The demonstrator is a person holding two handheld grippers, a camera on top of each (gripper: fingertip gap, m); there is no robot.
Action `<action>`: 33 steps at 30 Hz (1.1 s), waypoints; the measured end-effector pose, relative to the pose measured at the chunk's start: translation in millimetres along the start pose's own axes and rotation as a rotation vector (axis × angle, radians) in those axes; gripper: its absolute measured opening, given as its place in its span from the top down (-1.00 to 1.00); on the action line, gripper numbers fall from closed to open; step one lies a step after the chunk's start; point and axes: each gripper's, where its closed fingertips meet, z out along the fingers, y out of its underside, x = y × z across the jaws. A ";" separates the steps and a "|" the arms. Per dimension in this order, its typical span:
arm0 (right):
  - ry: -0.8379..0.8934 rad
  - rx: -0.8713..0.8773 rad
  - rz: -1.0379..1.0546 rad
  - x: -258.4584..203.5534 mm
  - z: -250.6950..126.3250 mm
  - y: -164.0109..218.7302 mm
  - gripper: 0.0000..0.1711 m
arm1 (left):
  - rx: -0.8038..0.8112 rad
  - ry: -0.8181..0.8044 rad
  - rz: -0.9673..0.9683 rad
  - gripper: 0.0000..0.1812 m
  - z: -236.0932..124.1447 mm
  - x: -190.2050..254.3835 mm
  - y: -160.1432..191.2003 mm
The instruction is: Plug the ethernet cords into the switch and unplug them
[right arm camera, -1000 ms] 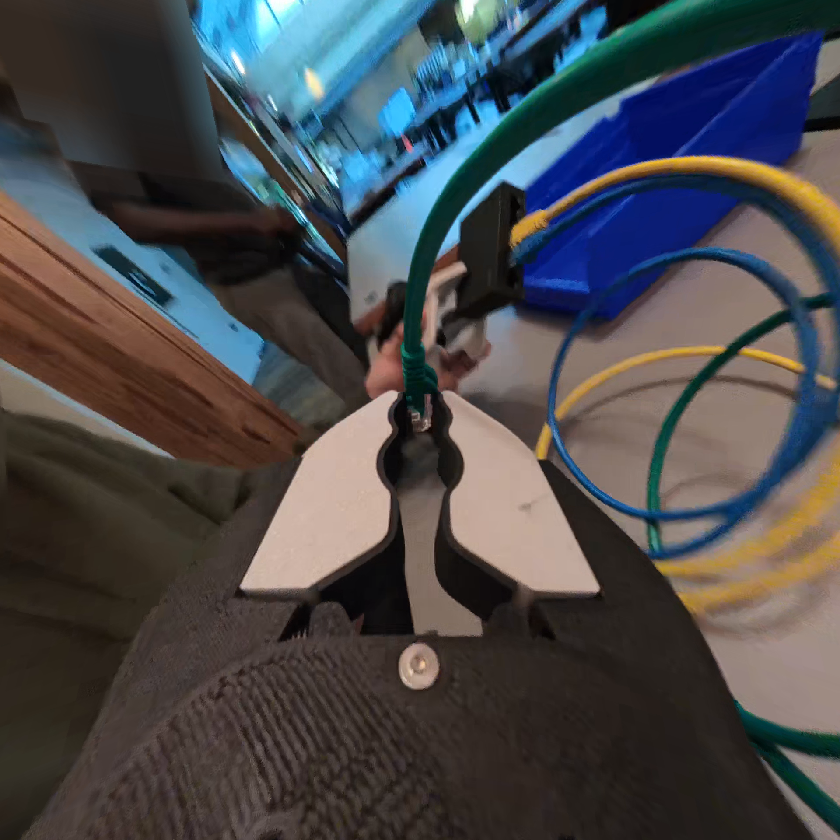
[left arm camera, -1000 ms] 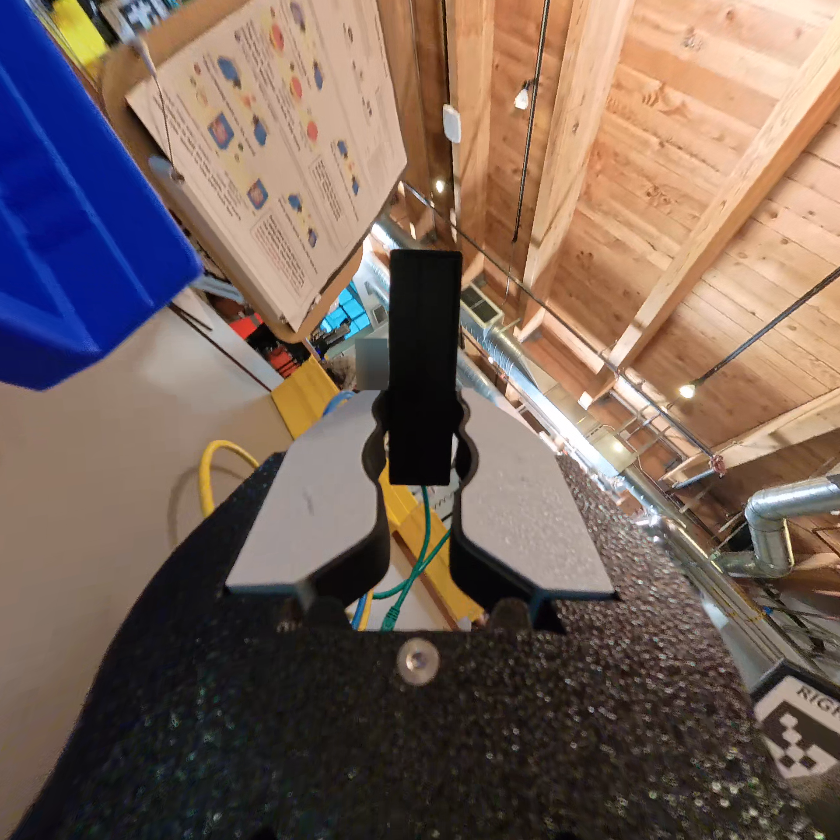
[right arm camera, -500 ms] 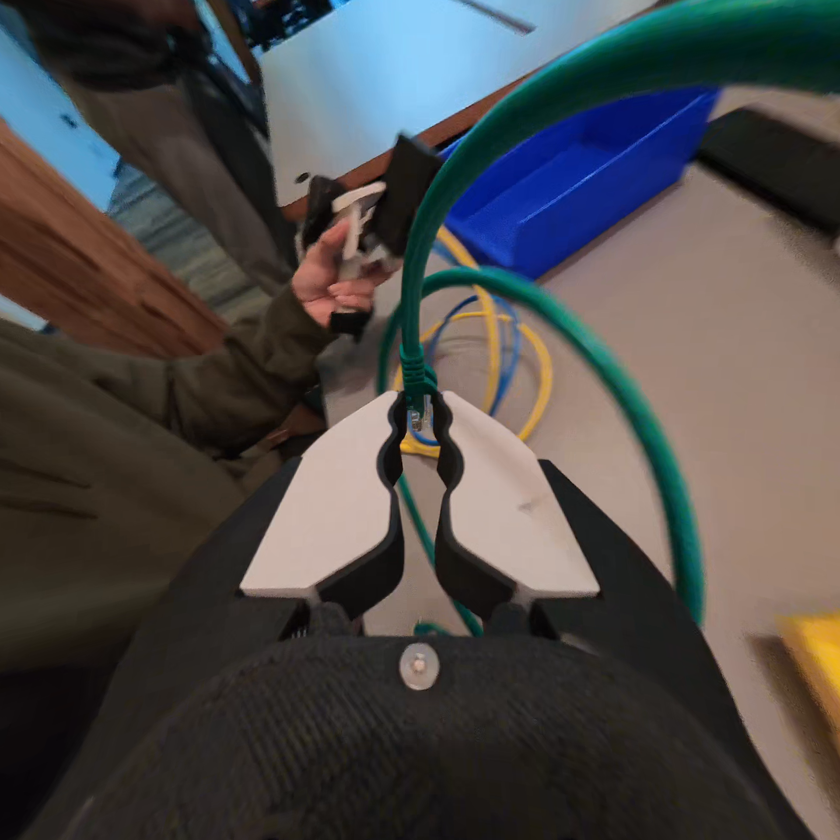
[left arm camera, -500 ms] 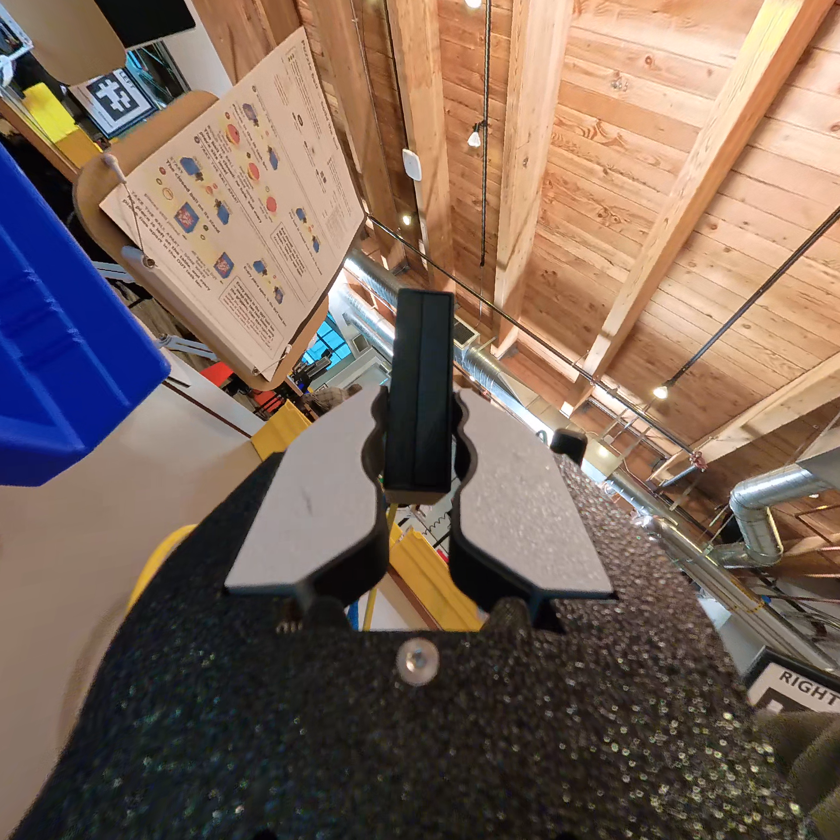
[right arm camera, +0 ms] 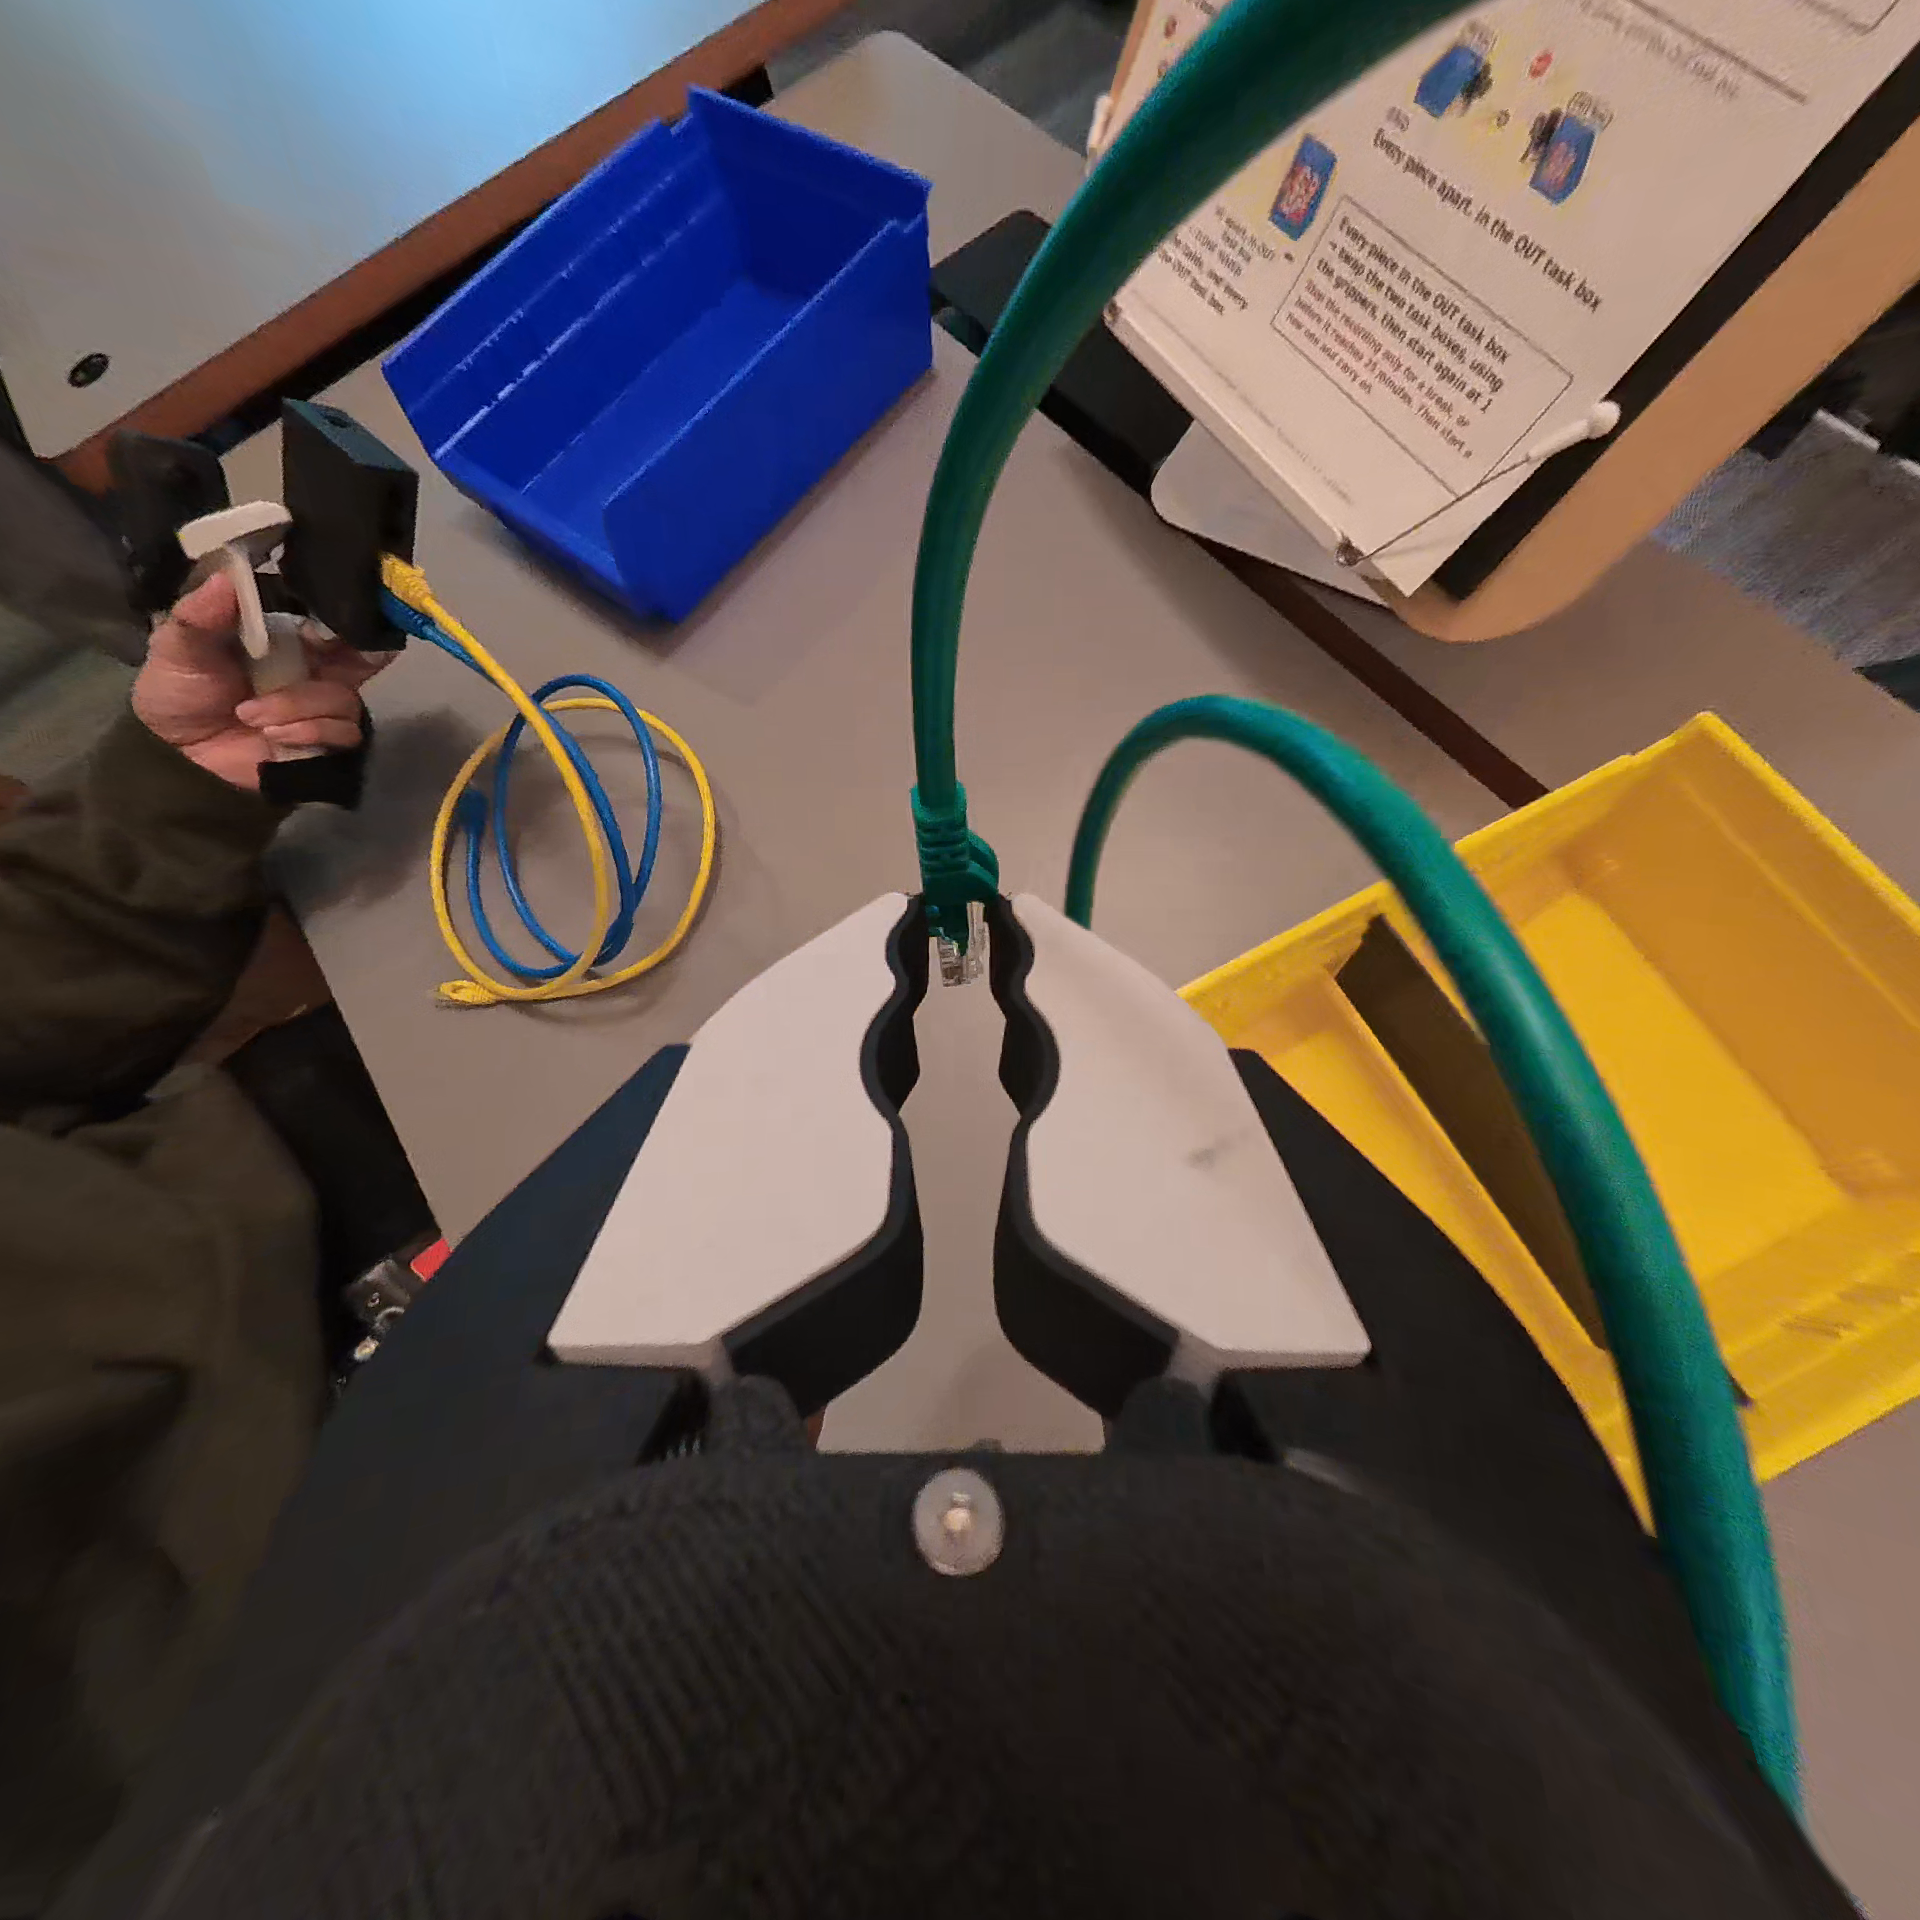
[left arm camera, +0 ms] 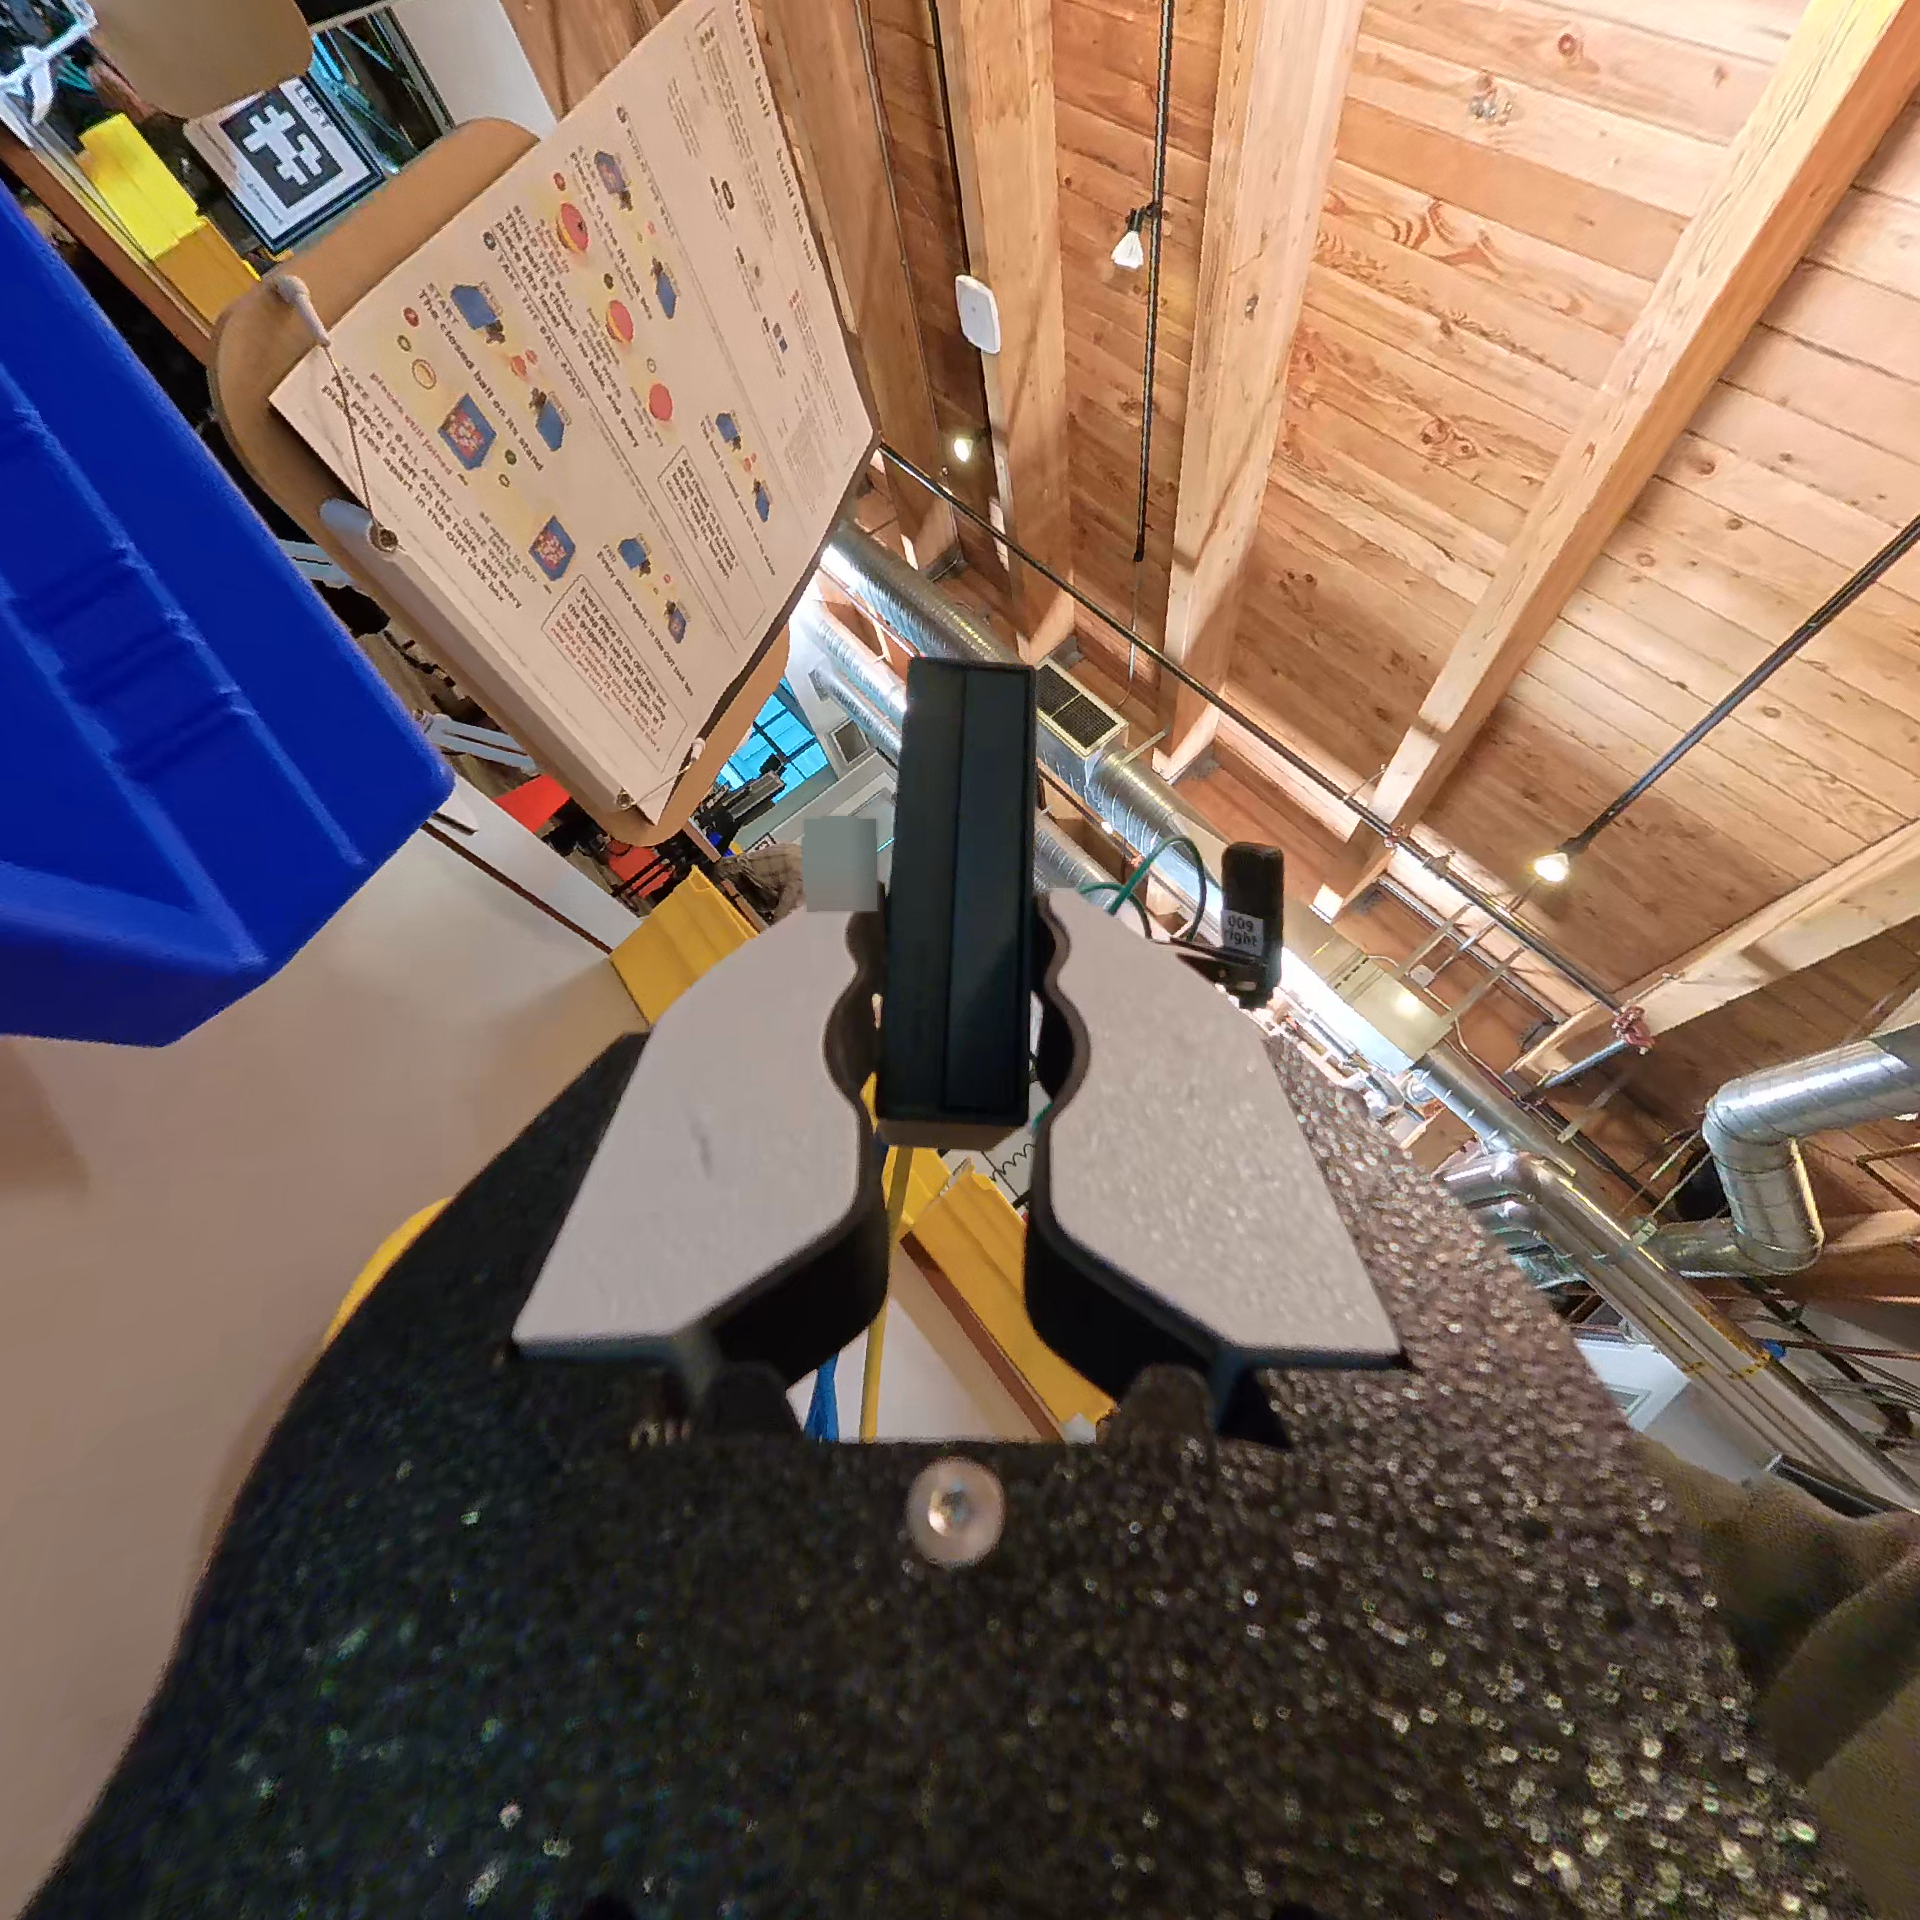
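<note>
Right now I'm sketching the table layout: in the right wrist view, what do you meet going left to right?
Hand → black switch → yellow and blue cord coil → blue bin → green plug in the right tongs → yellow bin.

Bin [right arm camera: 665, 343] at the table's [right arm camera: 831, 665] far left, second bin [right arm camera: 1621, 1091] right, coiled cords [right arm camera: 571, 842] left on the table between
</note>
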 end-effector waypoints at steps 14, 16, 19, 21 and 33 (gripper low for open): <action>0.054 -0.022 0.136 63.1 39.9 42.5 0.86 | -0.047 0.002 -0.020 0.72 5.0 -4.6 12.0; 0.036 -0.078 0.208 75.7 50.4 63.1 0.86 | -0.052 0.002 -0.026 0.72 5.7 -5.5 13.6; 0.065 -0.167 0.278 98.0 64.0 96.3 0.86 | -0.057 0.000 -0.034 0.72 6.7 -6.9 16.3; 0.055 -0.196 0.351 106.7 73.7 113.6 0.86 | -0.064 -0.004 -0.035 0.72 6.8 -8.4 17.9; 0.151 -0.312 0.284 58.4 70.6 151.4 0.23 | -0.066 -0.027 -0.050 0.72 4.4 -16.9 18.2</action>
